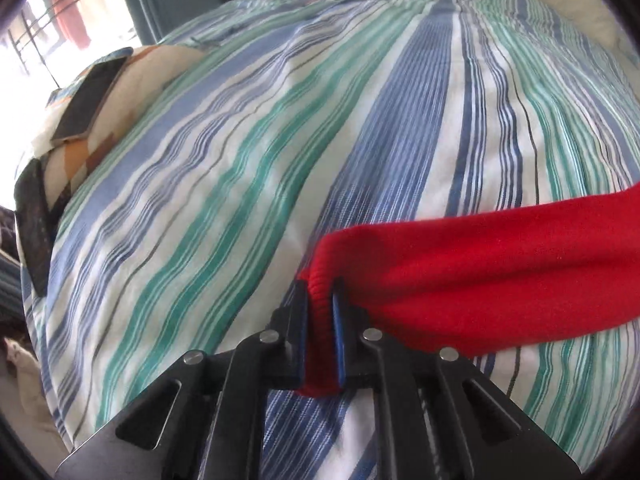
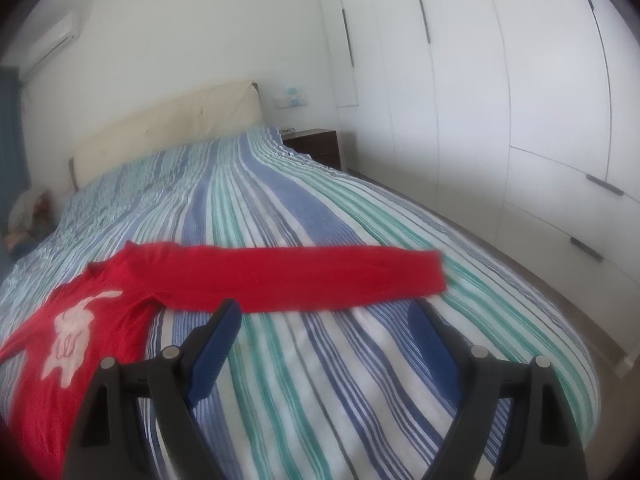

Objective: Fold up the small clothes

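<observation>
Striped bedspread (image 2: 360,264) filling both views, cream headboard (image 2: 168,120) at the far end, white wardrobe (image 2: 500,80) along the right wall, dark nightstand (image 2: 316,146) between them. Spread flat on the near part of the bed: a red long-sleeved top (image 2: 72,336) with a white print, body at near left, one sleeve (image 2: 304,276) stretched out to the right, long axis crossways. Right gripper (image 2: 324,316) wide apart and empty, just short of that sleeve's middle, cuff well off to its right.

In the left wrist view, left gripper (image 1: 321,300) pinched narrow on the ribbed cuff (image 1: 320,292) of the other sleeve (image 1: 480,264) — fabric trailing away rightward toward the body. Likely next: carry that cuff right, across the chest. Left hand already holding, so nearer to the fold; right hand free for its own sleeve.
</observation>
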Demonstrator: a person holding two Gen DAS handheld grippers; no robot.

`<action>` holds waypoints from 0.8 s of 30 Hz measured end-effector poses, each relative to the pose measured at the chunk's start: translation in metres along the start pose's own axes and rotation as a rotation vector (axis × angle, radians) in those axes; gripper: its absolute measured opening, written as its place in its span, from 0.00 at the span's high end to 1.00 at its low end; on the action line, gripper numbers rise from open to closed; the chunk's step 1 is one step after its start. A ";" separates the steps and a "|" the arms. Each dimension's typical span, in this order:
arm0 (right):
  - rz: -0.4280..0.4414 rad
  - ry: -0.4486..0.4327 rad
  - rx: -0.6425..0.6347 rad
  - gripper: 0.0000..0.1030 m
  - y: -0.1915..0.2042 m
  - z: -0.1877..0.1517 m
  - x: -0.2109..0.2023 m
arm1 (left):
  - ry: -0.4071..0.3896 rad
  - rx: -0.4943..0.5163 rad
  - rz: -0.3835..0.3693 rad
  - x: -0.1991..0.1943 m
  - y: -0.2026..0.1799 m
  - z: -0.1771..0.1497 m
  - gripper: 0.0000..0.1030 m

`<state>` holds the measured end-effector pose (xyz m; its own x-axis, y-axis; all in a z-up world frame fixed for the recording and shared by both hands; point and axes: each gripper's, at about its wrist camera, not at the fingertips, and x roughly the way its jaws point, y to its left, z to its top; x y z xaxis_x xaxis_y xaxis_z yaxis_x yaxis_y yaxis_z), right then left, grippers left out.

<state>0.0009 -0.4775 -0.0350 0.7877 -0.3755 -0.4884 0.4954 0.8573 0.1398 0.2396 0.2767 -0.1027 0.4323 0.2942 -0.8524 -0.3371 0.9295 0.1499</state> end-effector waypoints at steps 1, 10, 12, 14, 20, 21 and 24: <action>0.000 0.001 0.000 0.18 0.000 0.000 0.000 | -0.008 0.013 0.016 -0.001 -0.002 -0.001 0.91; 0.002 -0.011 -0.001 0.18 0.001 0.000 -0.003 | 0.027 -0.049 -0.052 0.004 0.017 0.009 0.90; 0.004 -0.015 -0.005 0.18 0.002 -0.001 -0.006 | 0.026 -0.069 -0.074 -0.001 0.016 0.006 0.80; 0.008 -0.014 -0.006 0.18 0.002 -0.001 -0.006 | 0.029 -0.148 -0.118 -0.011 0.028 0.004 0.47; 0.010 -0.010 0.005 0.18 0.002 -0.001 -0.007 | -0.088 -0.212 -0.169 -0.061 0.041 0.002 0.16; 0.009 -0.008 0.004 0.18 0.002 0.000 -0.006 | -0.106 -0.192 -0.177 -0.067 0.035 0.004 0.16; 0.007 -0.002 -0.012 0.18 0.008 0.000 -0.004 | -0.135 -0.121 -0.237 -0.081 0.003 0.013 0.15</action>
<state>0.0022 -0.4694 -0.0317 0.7916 -0.3703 -0.4861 0.4857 0.8640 0.1326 0.2142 0.2583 -0.0267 0.6152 0.1060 -0.7812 -0.3068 0.9450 -0.1134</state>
